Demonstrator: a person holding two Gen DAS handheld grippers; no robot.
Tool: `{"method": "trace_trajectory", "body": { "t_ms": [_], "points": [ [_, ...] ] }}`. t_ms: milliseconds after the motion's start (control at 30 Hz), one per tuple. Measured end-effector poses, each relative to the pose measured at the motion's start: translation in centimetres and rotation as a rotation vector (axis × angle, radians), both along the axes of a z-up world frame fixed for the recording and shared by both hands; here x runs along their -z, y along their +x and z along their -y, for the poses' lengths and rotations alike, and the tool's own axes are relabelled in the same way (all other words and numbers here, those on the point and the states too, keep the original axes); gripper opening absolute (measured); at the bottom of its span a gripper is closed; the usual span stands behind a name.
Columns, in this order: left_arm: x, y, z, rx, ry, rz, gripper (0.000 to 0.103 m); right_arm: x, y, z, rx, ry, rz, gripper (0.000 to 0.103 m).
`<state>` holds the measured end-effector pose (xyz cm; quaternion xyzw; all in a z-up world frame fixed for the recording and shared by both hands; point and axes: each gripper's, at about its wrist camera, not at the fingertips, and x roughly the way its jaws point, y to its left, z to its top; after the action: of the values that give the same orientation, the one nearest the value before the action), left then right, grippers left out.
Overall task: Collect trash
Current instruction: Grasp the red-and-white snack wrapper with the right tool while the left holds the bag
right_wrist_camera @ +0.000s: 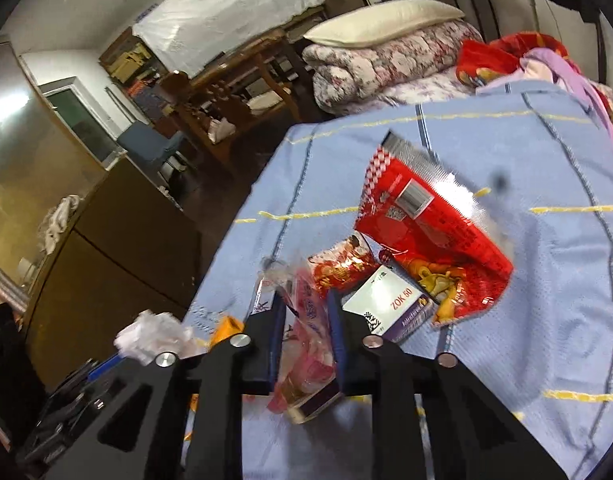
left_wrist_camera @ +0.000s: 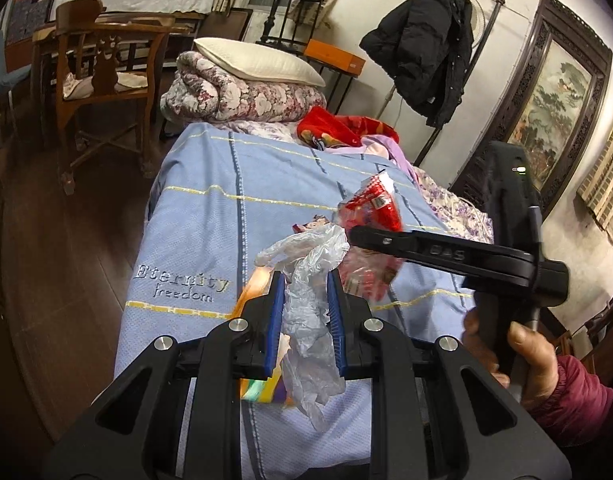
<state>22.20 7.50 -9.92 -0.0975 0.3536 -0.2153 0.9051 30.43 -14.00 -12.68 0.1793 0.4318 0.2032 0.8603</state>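
So the whole thing played out on the blue bedspread (left_wrist_camera: 210, 216), the one with "Eternity freedom" stitched on it, and I'll use that as my reference.

The left gripper (left_wrist_camera: 305, 280) was clamped narrow on a crumpled clear plastic bag (left_wrist_camera: 306, 308), held up just above the near end of the bedspread. That looked like the collection bag to me, though I couldn't tell whether anything was in it. An orange and multicoloured packet (left_wrist_camera: 258, 390) sat on the bedspread right under it.

The right gripper (right_wrist_camera: 306, 300) was pinched shut on a pink see-through wrapper (right_wrist_camera: 308, 344), also near the front of the bedspread. From the left camera you could see it reaching in from the side, with the person's hand (left_wrist_camera: 518, 352) and a maroon sleeve (left_wrist_camera: 582, 396) behind it.

What was left, as far as I could see: a big red snack bag (right_wrist_camera: 430, 232) in the middle of the bedspread, a smaller red wrapper (right_wrist_camera: 340, 266) just in front of it, and a white ZOK 50 box (right_wrist_camera: 390, 308) tucked against the red bag's near edge. The frame was blurry there, so I couldn't say whether the red bag was lying flat.

My read: still early. One wrapper in the tongs, none clearly bagged, and at least four bits of trash still out on the bedspread.
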Motion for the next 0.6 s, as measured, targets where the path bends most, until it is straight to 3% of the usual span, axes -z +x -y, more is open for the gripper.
{"method": "trace_trajectory", "body": {
  "t_ms": [300,600],
  "points": [
    [-2.0,-2.4,2.9,0.053,0.015,0.026,0.023,-4.5,-5.9,4.8,0.055,-0.007,0.118,0.019],
    [-3.3,-5.4,9.0,0.18,0.049,0.044,0.023,-6.0,-11.8,12.3,0.179,-0.01,0.149,0.019]
  ]
}}
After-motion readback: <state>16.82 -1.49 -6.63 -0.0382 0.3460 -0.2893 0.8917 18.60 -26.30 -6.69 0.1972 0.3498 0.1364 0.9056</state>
